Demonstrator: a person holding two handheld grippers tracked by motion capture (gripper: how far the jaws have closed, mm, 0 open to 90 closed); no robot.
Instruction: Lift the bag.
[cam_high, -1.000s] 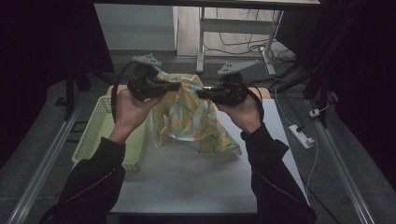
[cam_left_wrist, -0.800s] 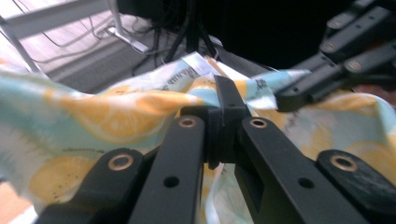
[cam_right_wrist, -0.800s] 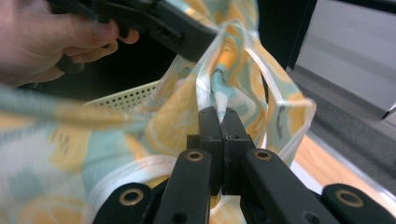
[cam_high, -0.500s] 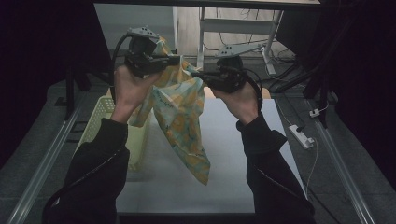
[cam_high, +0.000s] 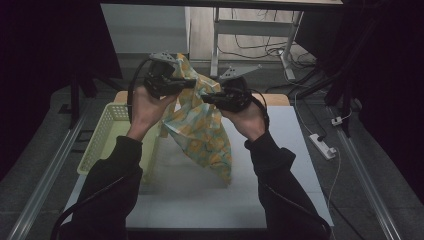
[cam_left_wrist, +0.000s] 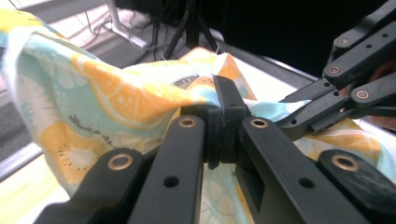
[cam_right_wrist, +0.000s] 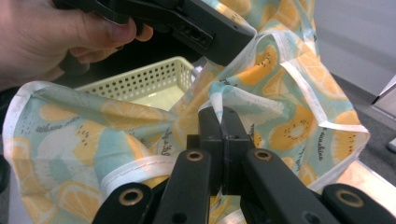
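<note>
Cloth (cam_high: 200, 131) with orange-slice print hangs above the table (cam_high: 280, 165), just right of the yellow basket (cam_high: 107, 135). Left gripper (cam_high: 192, 84) and right gripper (cam_high: 207, 96) each pinch its top edge, close together.

Both arms raised above the desk.
Left gripper (cam_high: 192, 84) and right gripper (cam_high: 206, 96) meet tip to tip, jaws clamped tight.
</note>
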